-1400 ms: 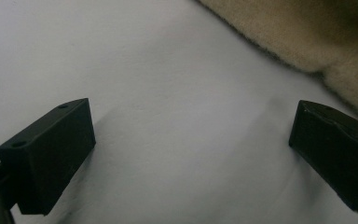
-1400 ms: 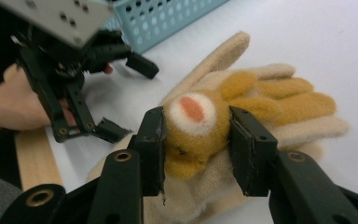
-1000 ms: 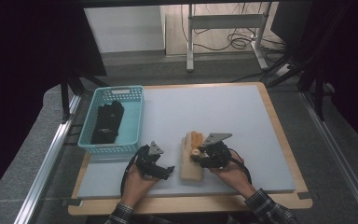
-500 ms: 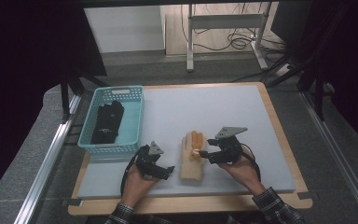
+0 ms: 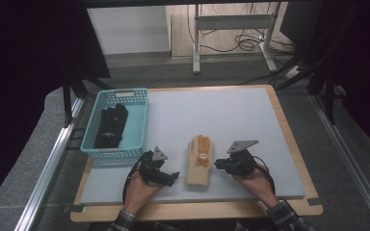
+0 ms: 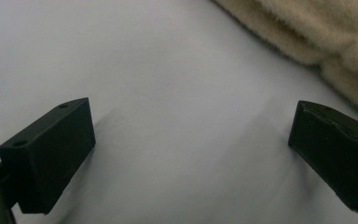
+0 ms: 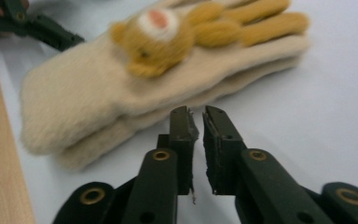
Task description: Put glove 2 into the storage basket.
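A pair of cream fleece gloves (image 5: 200, 159) with orange fingers and a small bear face lies stacked on the grey mat, between my two grippers. My right gripper (image 5: 218, 165) rests just right of the pile. In the right gripper view the gloves (image 7: 121, 79) lie just beyond the right gripper (image 7: 196, 116), whose jaws have just been closing and now stand shut with nothing between them. My left gripper (image 5: 171, 178) sits at the pile's left. In the left gripper view the left gripper (image 6: 191, 154) is open over bare mat, and the glove's edge (image 6: 326, 32) is at the upper right.
A turquoise basket (image 5: 139, 125) at the left back holds black gloves (image 5: 111, 126). The grey mat (image 5: 231, 120) lies on a wooden board whose near edge (image 5: 197, 211) runs by the person's wrists. The left gripper (image 7: 42, 30) appears beyond the gloves in the right gripper view.
My right gripper has drawn away to the right, off the gloves, and its jaws have come together empty. The left gripper and the gloves have stayed put.
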The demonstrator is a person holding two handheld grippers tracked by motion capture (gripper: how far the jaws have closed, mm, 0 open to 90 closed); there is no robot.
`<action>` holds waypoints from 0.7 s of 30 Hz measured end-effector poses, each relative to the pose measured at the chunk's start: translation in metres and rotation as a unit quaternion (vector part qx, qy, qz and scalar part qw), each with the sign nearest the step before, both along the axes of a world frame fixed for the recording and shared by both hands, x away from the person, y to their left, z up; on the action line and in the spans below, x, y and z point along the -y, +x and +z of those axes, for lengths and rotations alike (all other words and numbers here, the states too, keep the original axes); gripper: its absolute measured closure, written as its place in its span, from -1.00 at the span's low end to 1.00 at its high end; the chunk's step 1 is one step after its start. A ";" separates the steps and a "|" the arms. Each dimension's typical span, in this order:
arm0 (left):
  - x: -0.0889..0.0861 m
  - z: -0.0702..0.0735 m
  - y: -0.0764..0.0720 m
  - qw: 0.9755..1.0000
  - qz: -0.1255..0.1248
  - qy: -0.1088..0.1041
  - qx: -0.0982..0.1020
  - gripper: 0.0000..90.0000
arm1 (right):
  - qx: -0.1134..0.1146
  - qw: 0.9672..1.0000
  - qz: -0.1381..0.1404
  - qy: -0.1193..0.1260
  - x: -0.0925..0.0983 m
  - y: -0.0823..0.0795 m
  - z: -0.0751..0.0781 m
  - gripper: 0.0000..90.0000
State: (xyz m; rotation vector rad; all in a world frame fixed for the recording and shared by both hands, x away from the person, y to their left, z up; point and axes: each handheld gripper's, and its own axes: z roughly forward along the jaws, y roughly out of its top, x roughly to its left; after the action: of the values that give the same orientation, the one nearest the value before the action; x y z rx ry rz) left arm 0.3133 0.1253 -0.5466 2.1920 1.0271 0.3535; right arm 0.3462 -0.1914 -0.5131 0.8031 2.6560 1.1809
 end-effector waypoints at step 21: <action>-0.037 -0.003 -0.010 1.000 0.019 0.002 0.004 -1.00 | 0.013 0.998 0.051 -0.018 -0.037 -0.017 -0.017 0.89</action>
State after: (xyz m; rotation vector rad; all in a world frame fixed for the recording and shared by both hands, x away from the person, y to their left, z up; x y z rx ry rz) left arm 0.3038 0.1624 -0.5498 2.1754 1.0659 0.3812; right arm 0.3292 -0.1544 -0.5298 0.6493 2.7181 1.1531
